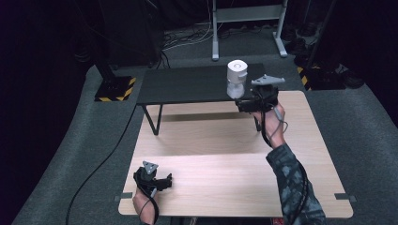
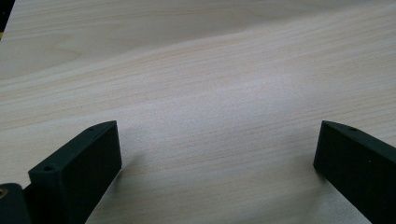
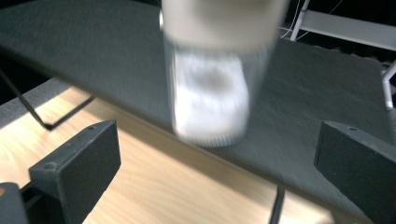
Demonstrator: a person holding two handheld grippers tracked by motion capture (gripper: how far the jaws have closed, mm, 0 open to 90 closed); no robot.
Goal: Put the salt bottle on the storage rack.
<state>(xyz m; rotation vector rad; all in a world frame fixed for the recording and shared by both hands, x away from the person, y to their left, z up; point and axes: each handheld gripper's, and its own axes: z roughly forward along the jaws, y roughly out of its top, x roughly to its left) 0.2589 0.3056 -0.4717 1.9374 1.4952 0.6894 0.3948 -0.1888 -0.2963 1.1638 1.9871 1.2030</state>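
Black shelf point(image 1: 187, 84) under blurred, seemingly clear cup point(image 3: 210, 93).

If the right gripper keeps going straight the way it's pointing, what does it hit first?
Most likely the white container standing at the near edge of the black shelf. It sits dead ahead between the open jaws of the right gripper. The picture is blurred, so the gap left is hard to judge.

white jar point(image 1: 236, 78) blocks the black shelf's point(image 1: 187, 84) front edge; elsewhere bare.
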